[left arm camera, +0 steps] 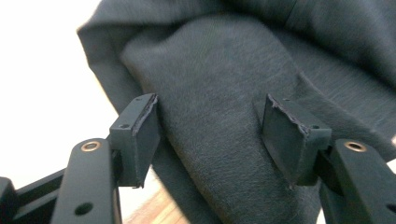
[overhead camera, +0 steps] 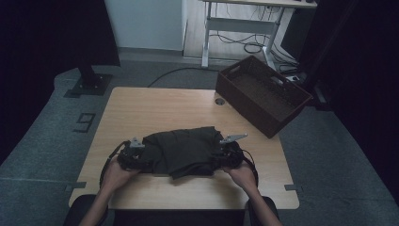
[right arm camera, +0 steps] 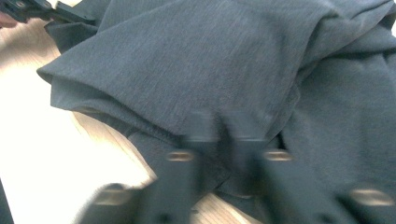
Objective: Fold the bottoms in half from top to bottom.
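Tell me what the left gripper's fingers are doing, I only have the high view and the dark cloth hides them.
Observer: The left gripper is open, its fingers standing apart over the dark cloth, not pinching it.
Operator: And the right one?
Observer: The right gripper is blurred in its own view, but its fingers sit close together on a fold of the cloth's edge.
Operator: Is the cloth flat there?
Observer: No, it lies in thick stacked folds on the table.
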`<state>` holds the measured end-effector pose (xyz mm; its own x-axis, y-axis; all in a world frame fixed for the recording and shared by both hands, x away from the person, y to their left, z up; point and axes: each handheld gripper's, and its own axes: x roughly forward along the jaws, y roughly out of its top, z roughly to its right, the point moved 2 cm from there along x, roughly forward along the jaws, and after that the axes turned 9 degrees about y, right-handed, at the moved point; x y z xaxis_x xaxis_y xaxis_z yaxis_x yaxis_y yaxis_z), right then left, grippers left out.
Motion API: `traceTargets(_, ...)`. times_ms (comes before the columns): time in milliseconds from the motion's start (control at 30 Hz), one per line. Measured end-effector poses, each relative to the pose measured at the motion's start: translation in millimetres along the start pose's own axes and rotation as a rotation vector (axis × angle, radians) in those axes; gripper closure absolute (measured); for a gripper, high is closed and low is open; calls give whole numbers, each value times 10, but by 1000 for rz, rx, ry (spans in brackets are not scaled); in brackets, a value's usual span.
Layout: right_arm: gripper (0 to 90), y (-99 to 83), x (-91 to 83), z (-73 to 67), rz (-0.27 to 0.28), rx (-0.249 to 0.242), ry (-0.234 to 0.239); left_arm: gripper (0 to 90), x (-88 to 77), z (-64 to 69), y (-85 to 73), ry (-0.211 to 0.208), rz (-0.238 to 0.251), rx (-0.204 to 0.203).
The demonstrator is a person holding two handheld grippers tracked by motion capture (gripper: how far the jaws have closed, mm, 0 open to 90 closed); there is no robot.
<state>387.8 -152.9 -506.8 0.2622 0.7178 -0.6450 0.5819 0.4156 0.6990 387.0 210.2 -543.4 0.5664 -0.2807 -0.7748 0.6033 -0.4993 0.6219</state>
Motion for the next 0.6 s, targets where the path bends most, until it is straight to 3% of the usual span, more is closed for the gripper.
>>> traceTargets(167, 897, -97, 103, -91, -52, -37, -18, 393, 10, 1, -20, -2, 7, -29)
traceTargets(233, 892, -115, 91, -126, -44, -58, -32, 393, 11, -6, -36, -6, 15, -40)
traceTargets(300, 755, -117, 22, -145, -14, -76, -60, 394, 13, -12, -48, -11, 19, -54)
traceTargets(400, 571, -127, -109, -98, 30, -52, -110, 393, 14, -14, -44, -13, 17, -51)
traceTargets(500, 504, -148, -163, -13, 44, -16, -119, 393, 15, -16, -48, -15, 19, -54)
traceTargets(600, 517, -172, -102, 37, 28, 5, -83, 393, 17, -19, -50, -18, 20, -57)
